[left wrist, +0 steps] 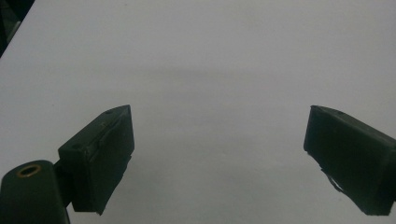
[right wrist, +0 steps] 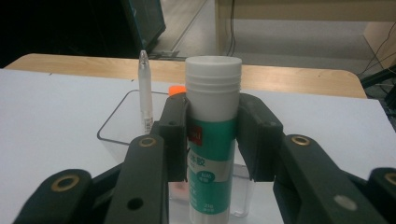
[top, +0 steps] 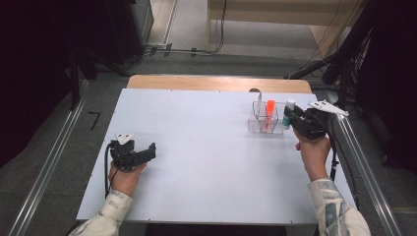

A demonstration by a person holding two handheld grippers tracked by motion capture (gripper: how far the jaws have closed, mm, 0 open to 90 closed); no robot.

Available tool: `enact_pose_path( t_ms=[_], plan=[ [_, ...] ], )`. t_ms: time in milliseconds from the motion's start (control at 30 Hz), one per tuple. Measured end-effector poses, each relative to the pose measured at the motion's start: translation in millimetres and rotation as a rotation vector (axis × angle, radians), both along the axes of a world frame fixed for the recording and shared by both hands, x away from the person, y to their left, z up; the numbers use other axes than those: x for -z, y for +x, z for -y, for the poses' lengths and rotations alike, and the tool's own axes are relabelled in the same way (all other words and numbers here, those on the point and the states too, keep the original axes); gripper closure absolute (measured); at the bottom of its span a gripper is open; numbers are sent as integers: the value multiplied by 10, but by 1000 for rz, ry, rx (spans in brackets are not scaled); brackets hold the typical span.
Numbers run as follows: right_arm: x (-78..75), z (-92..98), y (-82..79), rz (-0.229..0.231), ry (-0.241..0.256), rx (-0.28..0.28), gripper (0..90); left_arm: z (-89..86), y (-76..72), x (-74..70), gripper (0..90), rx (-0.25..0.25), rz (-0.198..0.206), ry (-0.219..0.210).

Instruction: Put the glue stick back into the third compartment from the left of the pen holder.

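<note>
A white-capped glue stick with a teal label (right wrist: pixel 211 130) stands upright between the jaws of my right gripper (right wrist: pixel 212 135), which is shut on it. In the high view the right gripper (top: pixel 291 117) holds the glue stick (top: pixel 288 112) at the right edge of a clear plastic holder (top: pixel 256 124). That clear holder (right wrist: pixel 116 122) contains an orange marker (top: pixel 269 114) and a clear pen (right wrist: pixel 145 93). My left gripper (top: pixel 147 152) rests low at the table's left, and its jaws (left wrist: pixel 219 158) stand wide open over bare white surface.
The white table top (top: pixel 196 147) lies on a wooden desk whose far edge (top: pixel 216 82) shows. A metal rail (top: pixel 359 162) runs along the right side, another (top: pixel 44 172) along the left. Dark equipment and cables stand beyond the table.
</note>
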State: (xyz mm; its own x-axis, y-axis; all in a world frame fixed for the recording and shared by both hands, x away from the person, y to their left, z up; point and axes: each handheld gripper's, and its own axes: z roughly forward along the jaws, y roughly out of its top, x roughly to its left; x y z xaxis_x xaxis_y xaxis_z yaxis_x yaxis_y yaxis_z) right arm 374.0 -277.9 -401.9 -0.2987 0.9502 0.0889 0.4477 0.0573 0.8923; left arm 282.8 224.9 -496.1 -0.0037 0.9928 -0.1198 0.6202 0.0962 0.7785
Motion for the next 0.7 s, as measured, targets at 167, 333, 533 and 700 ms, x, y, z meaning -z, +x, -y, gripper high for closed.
enact_pose_path(
  t_ms=[167,333,533,700],
  plan=[
    [-17,-12,74,-2,5,7,636,-1,-2,-2,89,0,1,1],
    [-58,-19,156,3,6,19,636,1,1,0,89,0,0,1],
    [-89,-19,259,2,12,35,636,-5,-1,-2,89,-1,1,1],
    [-58,-23,313,-8,9,45,636,-6,1,-1,89,-1,0,0]
  ],
)
